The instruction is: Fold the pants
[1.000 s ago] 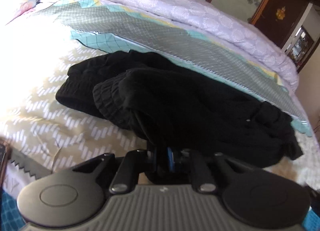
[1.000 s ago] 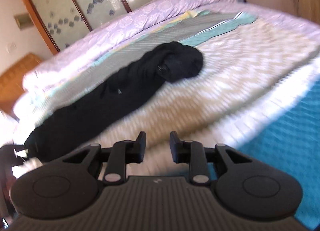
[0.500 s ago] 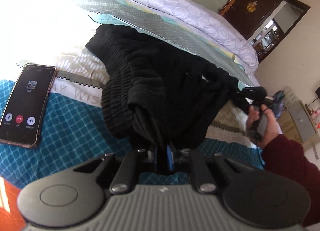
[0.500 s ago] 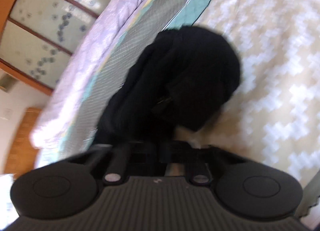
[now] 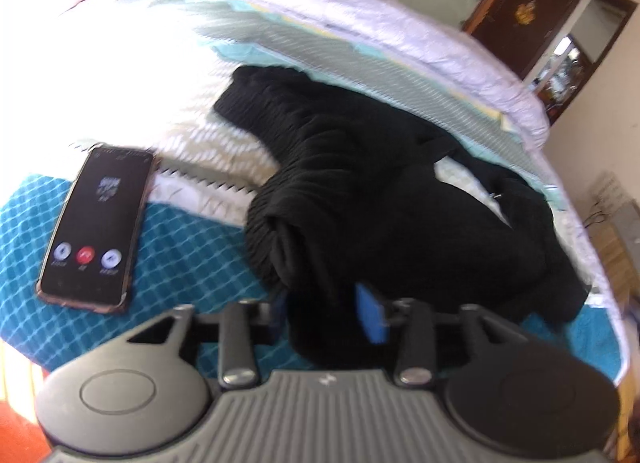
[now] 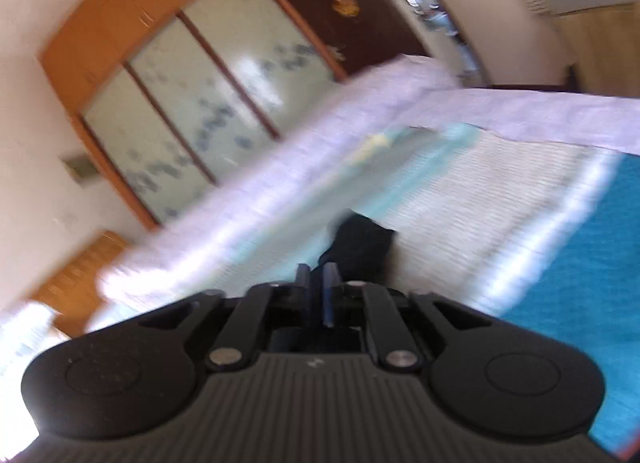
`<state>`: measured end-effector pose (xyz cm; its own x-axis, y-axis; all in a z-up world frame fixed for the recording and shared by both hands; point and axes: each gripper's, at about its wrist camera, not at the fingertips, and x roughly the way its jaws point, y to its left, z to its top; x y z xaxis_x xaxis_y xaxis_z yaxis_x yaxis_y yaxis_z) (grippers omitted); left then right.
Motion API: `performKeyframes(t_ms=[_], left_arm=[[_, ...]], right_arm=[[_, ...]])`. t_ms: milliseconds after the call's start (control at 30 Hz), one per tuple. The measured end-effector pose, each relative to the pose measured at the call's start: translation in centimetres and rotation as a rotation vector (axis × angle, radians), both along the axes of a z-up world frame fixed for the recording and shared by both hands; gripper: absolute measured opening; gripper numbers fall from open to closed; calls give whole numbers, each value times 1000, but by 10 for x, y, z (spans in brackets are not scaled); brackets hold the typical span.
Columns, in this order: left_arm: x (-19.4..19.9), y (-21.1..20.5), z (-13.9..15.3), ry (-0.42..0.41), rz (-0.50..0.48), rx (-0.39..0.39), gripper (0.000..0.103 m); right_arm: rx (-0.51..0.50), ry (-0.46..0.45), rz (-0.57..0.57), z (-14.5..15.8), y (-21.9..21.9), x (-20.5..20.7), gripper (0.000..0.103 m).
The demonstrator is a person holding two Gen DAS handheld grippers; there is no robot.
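The black pants [image 5: 380, 199] lie bunched across the bed [image 5: 192, 247], running from the far left toward the near right, with a ribbed cuff rolled over near the middle. A phone [image 5: 94, 225] sits on the teal cover to their left, just apart from the cloth.

The left tongs [image 5: 320, 311] stand spread, with a thick wad of the black fabric lying between the two sides; whether they are gripping it I cannot tell. The right tongs [image 6: 317, 283] are drawn narrow on a pinch of the same dark cloth, the view heavily blurred.

This looks like thick, soft knit: limp, a bit weighty, prone to sag and bunch. I would say it wants taking by the waistband or cuff edges, where the ribbing gives firmer purchase, then spreading flat before any fold.
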<state>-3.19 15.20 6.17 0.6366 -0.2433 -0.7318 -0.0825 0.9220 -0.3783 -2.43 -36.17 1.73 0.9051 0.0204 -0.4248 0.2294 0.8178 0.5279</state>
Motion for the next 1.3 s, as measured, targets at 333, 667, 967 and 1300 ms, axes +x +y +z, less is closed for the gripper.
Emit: performKeyframes(t_ms=[333,667,967,1300], left_arm=[[8,15,-29,86,75,-87,87],[27,-18,-42,151,32,-33,87],[73,-8,0,70,-19,-44,14],[162,53,180,-286,64,-130,11]], right_arm=[[-79,92,-138,-16,-47,49,42],[-181,216,142,-65,-50,262,66],[-57,238,138,-65,-59,267,10],[88,-58,-328,115,-168,201,9]])
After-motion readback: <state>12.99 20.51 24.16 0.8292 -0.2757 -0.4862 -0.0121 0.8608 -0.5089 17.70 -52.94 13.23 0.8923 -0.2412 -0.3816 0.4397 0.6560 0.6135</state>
